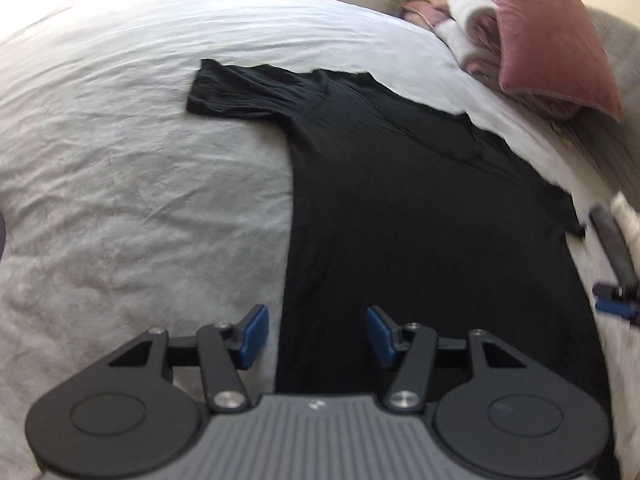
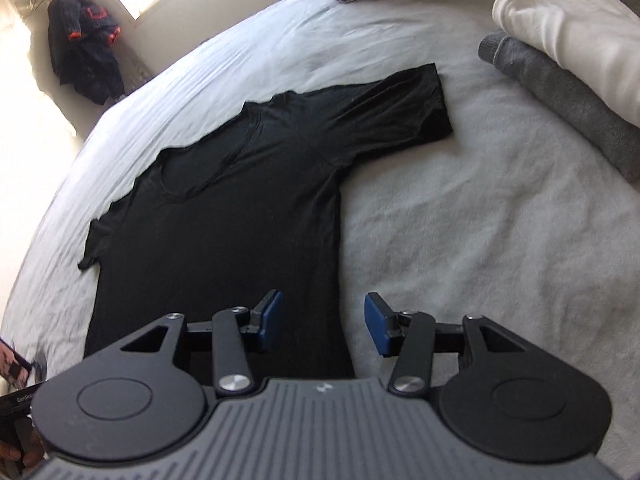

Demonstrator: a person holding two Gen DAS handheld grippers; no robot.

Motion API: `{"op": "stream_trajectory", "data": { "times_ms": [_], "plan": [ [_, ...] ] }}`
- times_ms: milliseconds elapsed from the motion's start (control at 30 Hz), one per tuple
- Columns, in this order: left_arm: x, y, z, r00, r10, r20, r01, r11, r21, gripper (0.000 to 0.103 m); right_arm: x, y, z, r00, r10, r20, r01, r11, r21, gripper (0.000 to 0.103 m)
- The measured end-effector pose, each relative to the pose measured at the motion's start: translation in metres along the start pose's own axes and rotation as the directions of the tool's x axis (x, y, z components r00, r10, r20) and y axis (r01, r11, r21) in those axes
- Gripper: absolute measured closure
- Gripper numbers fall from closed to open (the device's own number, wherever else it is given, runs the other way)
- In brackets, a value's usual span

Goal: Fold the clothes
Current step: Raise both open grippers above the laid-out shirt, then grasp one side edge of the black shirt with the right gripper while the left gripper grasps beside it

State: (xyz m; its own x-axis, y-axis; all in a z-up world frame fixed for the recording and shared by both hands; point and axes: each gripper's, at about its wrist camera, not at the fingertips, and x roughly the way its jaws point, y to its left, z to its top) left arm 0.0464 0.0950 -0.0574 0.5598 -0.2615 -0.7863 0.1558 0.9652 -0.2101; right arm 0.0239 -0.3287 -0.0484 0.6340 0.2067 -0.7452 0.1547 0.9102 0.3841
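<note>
Black T-shirt [image 1: 400, 184] spread flat on white bed [image 1: 120, 200], bare bedding along each long edge; left tongs [image 1: 317, 334] and right tongs [image 2: 324, 322] spread, pinching nothing, over near hem corners.

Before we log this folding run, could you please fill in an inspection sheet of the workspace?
Surface: white bed cover, wrinkled.
Job's things: black T-shirt spread flat, both sleeves out.
Clutter: grey rolled garment and white garment beside the shirt; pink cushion at the bed's edge.
Grippers: left gripper open, over the shirt's side edge near the hem; right gripper open over the opposite edge; neither holds anything.
Cables: nothing seen.
Surroundings: dark clothing by a bright window.
</note>
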Motion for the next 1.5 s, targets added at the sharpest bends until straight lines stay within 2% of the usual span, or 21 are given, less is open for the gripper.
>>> {"op": "stream_trajectory", "data": {
  "times_ms": [100,233,400,633,700,800,867,967,1100,1200,1367,1500],
  "plan": [
    [-0.014,-0.001,-0.019,0.999,-0.007,-0.036,0.009,0.998,0.07,0.048,-0.005,-0.006,-0.006,0.999,-0.038,0.002,0.038,0.998,-0.056,0.053],
    [-0.038,-0.011,-0.056,0.997,0.034,-0.072,-0.02,0.983,0.183,0.047,-0.018,-0.021,-0.015,0.998,-0.059,0.006,0.059,0.994,-0.088,0.053],
    [-0.07,-0.023,-0.102,0.992,0.068,-0.104,-0.034,0.953,0.3,0.047,-0.035,-0.034,-0.024,0.998,-0.056,0.008,0.056,0.996,-0.066,0.052],
    [-0.098,-0.025,-0.123,0.975,0.112,-0.19,-0.036,0.93,0.366,0.047,-0.049,-0.041,-0.027,0.998,-0.055,0.033,0.055,0.998,0.003,0.051],
    [-0.103,-0.027,-0.118,0.973,0.118,-0.197,-0.035,0.924,0.381,0.047,-0.052,-0.043,-0.026,0.998,-0.051,0.043,0.049,0.998,0.033,0.05],
    [-0.114,-0.033,-0.107,0.984,0.11,-0.143,-0.045,0.916,0.399,0.045,-0.055,-0.045,-0.025,0.997,-0.052,0.059,0.048,0.996,0.069,0.049],
    [-0.117,-0.037,-0.092,0.994,0.073,-0.083,-0.038,0.928,0.37,0.043,-0.053,-0.041,-0.025,0.995,-0.07,0.066,0.066,0.996,0.061,0.048],
    [-0.109,-0.043,-0.067,0.999,0.026,-0.04,-0.013,0.954,0.3,0.041,-0.047,-0.036,-0.024,0.993,-0.099,0.068,0.096,0.995,0.039,0.048],
    [-0.09,-0.063,-0.036,1.0,-0.009,-0.018,0.014,0.958,0.286,0.041,-0.036,-0.033,-0.019,0.992,-0.113,0.051,0.11,0.993,0.048,0.048],
    [-0.072,-0.085,-0.016,0.999,-0.038,0.002,0.036,0.947,0.32,0.041,-0.028,-0.032,-0.008,0.99,-0.123,0.064,0.118,0.99,0.074,0.048],
    [-0.031,-0.121,0.018,0.997,-0.071,0.032,0.056,0.934,0.352,0.041,-0.007,-0.035,0.02,0.987,-0.125,0.105,0.115,0.989,0.09,0.048],
    [0.0,-0.147,0.041,0.99,-0.109,0.085,0.073,0.935,0.347,0.041,0.017,-0.041,0.052,0.981,-0.126,0.144,0.109,0.987,0.122,0.048]
  ]
}}
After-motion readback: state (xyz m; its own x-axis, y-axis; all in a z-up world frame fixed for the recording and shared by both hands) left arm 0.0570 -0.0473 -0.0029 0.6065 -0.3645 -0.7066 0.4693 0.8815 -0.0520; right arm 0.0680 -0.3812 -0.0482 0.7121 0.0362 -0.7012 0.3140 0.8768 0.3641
